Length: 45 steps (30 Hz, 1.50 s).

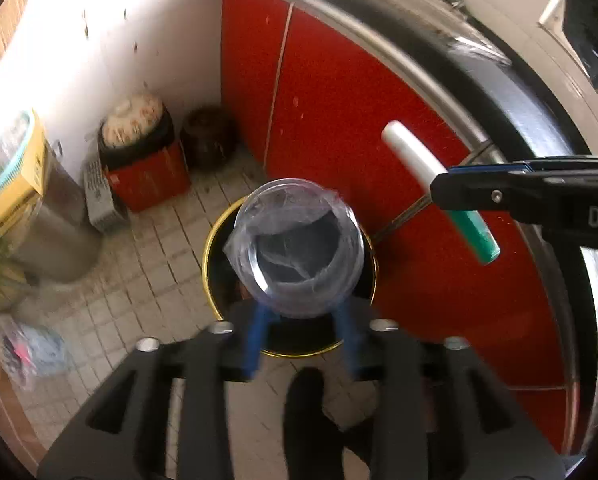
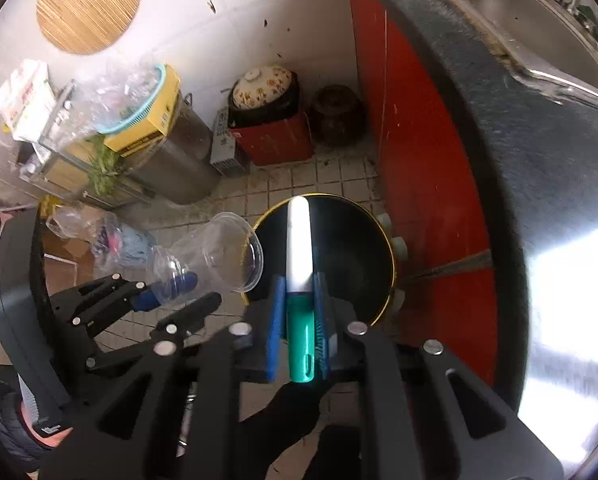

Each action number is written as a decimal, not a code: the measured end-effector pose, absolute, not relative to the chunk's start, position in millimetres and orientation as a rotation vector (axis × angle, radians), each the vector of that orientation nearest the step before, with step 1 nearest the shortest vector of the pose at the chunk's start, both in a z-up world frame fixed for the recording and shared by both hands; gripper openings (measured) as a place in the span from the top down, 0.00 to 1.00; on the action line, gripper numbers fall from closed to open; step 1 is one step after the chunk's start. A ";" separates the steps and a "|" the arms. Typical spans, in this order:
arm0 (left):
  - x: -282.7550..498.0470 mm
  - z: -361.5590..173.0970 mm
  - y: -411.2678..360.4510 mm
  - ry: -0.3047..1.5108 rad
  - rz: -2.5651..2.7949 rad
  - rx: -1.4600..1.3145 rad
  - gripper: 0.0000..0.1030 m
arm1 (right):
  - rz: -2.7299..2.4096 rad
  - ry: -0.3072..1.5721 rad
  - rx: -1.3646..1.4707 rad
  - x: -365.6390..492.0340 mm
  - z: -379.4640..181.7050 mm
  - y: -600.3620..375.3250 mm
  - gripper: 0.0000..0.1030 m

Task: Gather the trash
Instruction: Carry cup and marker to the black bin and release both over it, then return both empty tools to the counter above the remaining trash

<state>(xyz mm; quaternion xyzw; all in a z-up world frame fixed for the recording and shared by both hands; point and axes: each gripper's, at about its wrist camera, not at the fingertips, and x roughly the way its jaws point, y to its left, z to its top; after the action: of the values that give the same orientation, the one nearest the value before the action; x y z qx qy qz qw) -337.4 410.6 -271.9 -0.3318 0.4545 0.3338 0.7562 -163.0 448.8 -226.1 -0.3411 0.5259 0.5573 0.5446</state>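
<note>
A black bin with a gold rim [image 1: 211, 248] [image 2: 379, 240] stands on the tiled floor below both grippers. My left gripper [image 1: 303, 320] is shut on a clear plastic cup [image 1: 299, 244] holding crumpled plastic film, with its mouth over the bin; the cup also shows in the right wrist view [image 2: 219, 256], with the left gripper [image 2: 179, 288] behind it. My right gripper [image 2: 299, 312] is shut on a white and green tube [image 2: 299, 264], pointing over the bin's opening. The tube also shows in the left wrist view [image 1: 439, 192], clamped by the right gripper [image 1: 455, 196].
A red cabinet front [image 1: 359, 140] under a steel counter edge [image 2: 519, 140] runs along the right. Against the white wall stand a red box with a flowered lid [image 2: 267, 120], a brown jar [image 2: 337, 114], a steel pot [image 2: 183, 160] and bags [image 2: 115, 240].
</note>
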 end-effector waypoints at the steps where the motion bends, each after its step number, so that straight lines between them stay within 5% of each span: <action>1: -338.9 -277.0 412.9 0.996 0.732 -0.737 0.35 | 1.315 1.251 -0.818 -162.3 -229.9 451.9 0.54; 2: -340.0 -281.6 415.0 0.992 0.738 -0.743 0.28 | 1.310 1.241 -0.814 -160.4 -229.9 452.4 0.35; 3: -340.5 -284.4 416.2 0.993 0.735 -0.743 0.27 | 1.311 1.219 -0.805 -159.0 -228.5 453.3 0.32; 15: -332.0 -261.8 407.4 1.026 0.720 -0.660 0.23 | 1.314 1.173 -0.732 -143.0 -181.0 426.1 0.31; 22: -284.5 -183.1 364.5 1.038 0.651 -0.446 0.07 | 1.173 1.051 -0.564 -79.9 -84.3 334.5 0.12; 30: -157.3 -97.1 264.7 0.955 0.260 -0.286 0.06 | 0.718 0.964 -0.349 17.4 -2.0 137.7 0.11; 40: -25.8 -40.1 107.5 0.917 -0.163 -0.108 0.06 | 0.237 0.927 -0.094 38.7 22.5 -112.0 0.11; 45: 0.2 -37.5 50.3 0.927 -0.245 0.011 0.06 | 0.149 0.909 -0.055 28.6 24.6 -163.1 0.11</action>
<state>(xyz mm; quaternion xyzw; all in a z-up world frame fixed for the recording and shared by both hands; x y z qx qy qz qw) 0.2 50.3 -37.5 0.0051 0.4458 -0.1181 0.8873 28.6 -163.1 24.6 -0.0264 0.4384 0.0717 0.8955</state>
